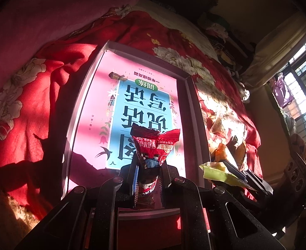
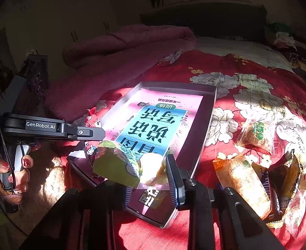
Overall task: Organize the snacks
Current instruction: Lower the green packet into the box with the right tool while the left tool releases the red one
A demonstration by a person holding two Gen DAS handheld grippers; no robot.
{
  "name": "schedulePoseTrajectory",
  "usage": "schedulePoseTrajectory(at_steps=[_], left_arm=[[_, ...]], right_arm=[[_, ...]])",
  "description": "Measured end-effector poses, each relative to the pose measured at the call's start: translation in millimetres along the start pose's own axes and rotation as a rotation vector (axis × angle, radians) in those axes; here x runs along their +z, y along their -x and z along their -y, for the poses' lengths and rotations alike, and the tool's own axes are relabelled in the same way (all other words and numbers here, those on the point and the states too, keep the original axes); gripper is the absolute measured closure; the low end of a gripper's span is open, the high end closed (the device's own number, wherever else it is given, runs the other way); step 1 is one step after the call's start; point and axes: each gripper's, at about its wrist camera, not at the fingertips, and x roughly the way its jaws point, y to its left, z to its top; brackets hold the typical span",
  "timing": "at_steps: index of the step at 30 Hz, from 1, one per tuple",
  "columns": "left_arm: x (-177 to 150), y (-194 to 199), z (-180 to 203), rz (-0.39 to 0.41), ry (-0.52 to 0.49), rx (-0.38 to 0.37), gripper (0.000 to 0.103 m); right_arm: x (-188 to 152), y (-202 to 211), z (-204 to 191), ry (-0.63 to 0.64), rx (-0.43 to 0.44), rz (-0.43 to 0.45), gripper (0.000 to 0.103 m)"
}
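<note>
My left gripper [image 1: 147, 179] is shut on a red snack packet [image 1: 153, 143] and holds it upright over the near end of a shallow grey box [image 1: 191, 108] lined with a pink and blue book cover. My right gripper [image 2: 150, 179] is shut on a yellow-green wrapped snack [image 2: 117, 166], above the box's near corner [image 2: 207, 129]. That snack also shows in the left wrist view [image 1: 221, 174], right of the box. The left gripper [image 2: 90, 133] shows in the right wrist view, at the box's left edge.
Several loose snack packets [image 2: 255, 135] lie on the red floral quilt [image 2: 246, 79] right of the box, with more near the right edge [image 2: 242, 181]. A pink blanket [image 2: 119, 48] is heaped at the back left. A window [image 1: 305, 95] is at the right.
</note>
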Motion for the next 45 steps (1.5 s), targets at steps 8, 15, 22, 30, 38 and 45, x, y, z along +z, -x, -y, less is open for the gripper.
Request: schedulePoseTrajectory(at_steps=[8,15,22,30,38,45], left_arm=[[-2.5,-4.2,-4.2,-0.009,-0.004,0.038,0.087],[-1.5,-5.2,-7.2,-0.002,-0.001,0.053,0.087],[-0.3,-9.5,-10.6,0.004,0.001,0.066,0.087],[1.9,-11.1,-16.1,0.028,0.013,0.052,0.087],[2.4,-11.2,-18.0,0.036,0.027,0.028,0.087],[2.7,-10.3,-13.8,0.041,0.020,0.009,0.086]], right_arm=[[-6.0,-10.5,-4.5,0.019,-0.016,-0.027,0.073],[-12.6,-21.5,-4.5,0.034,-0.052,-0.056,0.073],[-17.7,-30.4,-7.9,0.057,-0.075,-0.077,0.072],[-21.0,-33.8,-10.2,0.068,-0.051,-0.088,0.071],[-21.9,-29.6,-5.7,0.044,-0.031,-0.087,0.070],[-21.3,-22.4,-6.2,0.034,-0.008,-0.075,0.066]])
